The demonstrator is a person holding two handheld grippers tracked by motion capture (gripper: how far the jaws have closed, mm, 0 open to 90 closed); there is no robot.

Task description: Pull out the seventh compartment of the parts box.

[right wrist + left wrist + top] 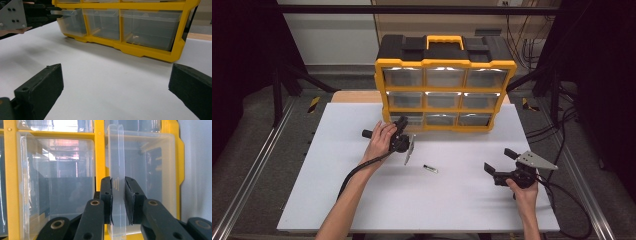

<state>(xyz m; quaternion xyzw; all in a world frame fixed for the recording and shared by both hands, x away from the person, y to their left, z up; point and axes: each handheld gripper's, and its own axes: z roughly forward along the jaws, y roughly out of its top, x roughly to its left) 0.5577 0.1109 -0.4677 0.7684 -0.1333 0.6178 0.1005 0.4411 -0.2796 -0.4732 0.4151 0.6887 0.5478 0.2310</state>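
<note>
The left gripper is clenched on the handle tab of the bottom-left clear drawer of the yellow organizer, which stands at the far edge of the desk. To do it well – pull straight out, level, without twisting (the tab is thin plastic). The right gripper rests near the right edge, jaws wide apart – holding nothing.

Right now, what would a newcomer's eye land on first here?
The yellow-and-black drawer cabinet at the table's far edge, with three rows of clear drawers. Next, the left claw clamped on the clear pull tab of the bottom-left drawer. The right claw rests open on the white table.
</note>
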